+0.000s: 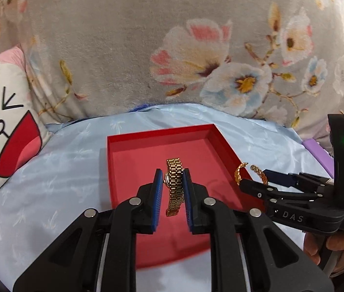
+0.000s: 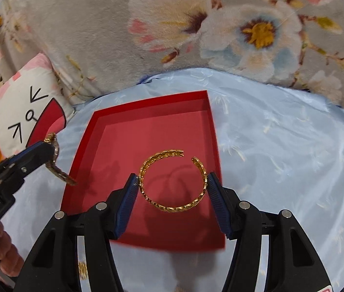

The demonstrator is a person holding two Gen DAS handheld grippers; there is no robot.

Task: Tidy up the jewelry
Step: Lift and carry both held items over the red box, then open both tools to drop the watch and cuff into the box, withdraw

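Watch (image 1: 175, 185) pinched between fingers (image 1: 158, 202), bangle (image 2: 173, 181) likewise

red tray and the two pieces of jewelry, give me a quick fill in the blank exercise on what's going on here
1. The left gripper is shut on a gold ____.
2. The right gripper holds an open gold bangle between its blue-padded ____.
3. Both pieces hang over a tray coloured ____.
4. The tray sits on a light ____ cloth.

Missing words: watch; fingers; red; blue
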